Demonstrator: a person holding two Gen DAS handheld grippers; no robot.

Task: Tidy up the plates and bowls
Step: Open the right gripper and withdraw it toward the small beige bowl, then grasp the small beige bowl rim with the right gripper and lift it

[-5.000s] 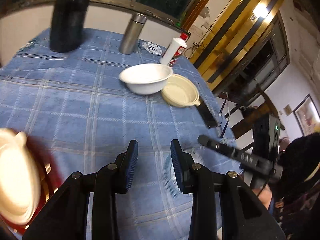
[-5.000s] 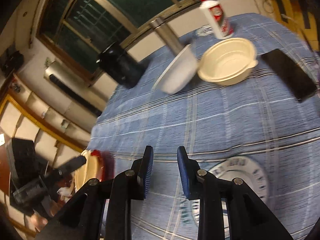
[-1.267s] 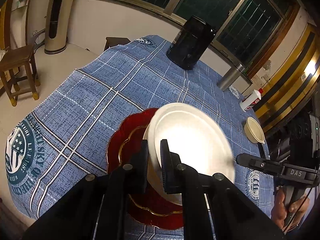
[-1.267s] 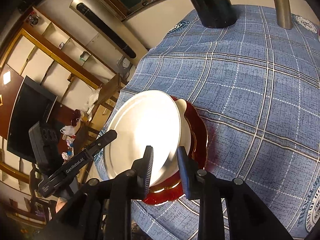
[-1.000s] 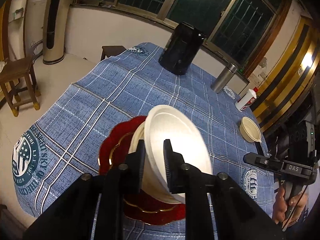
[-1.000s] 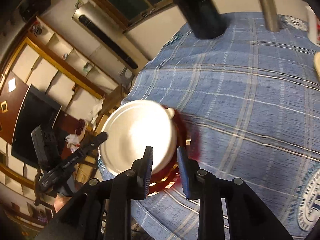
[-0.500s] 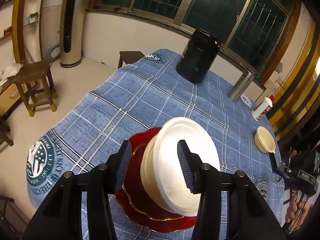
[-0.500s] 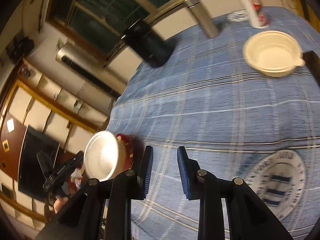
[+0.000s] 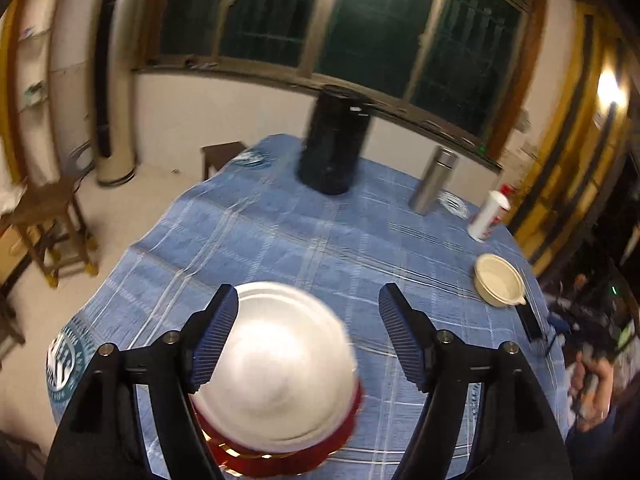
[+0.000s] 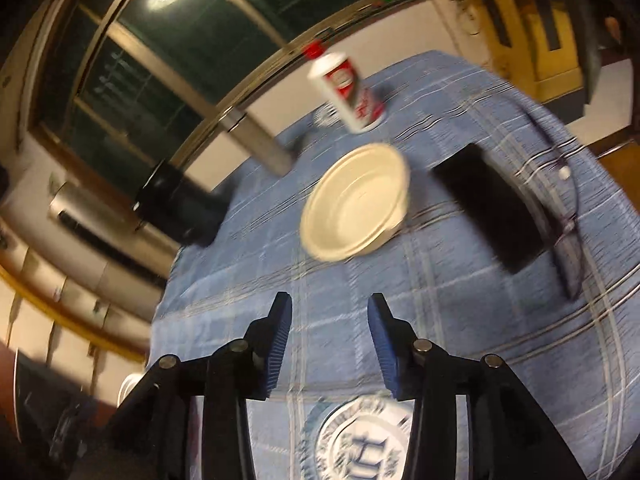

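So the white bowl is sitting mouth-up on the red plate at the near edge of the counter, which has a blue plaid cloth over it. It's round, so there's no real long axis, just the opening facing up. There may be another bowl nested under it, but the blur makes that impossible to tell.

The left gripper has its jaws spreading apart right now. The bowl shows between them in that view, but neither pad is pressing on it.

The right gripper is also opening, with nothing between its jaws, just tablecloth. It points toward the cream bowl farther out, which is upright too, with its little tab handle toward the black phone lying just beside it.

Count-wise: one white bowl, one cream bowl, one red plate. Other stuff on the counter: one black canister, one steel flask and one red-and-white bottle (standing behind the cream bowl).
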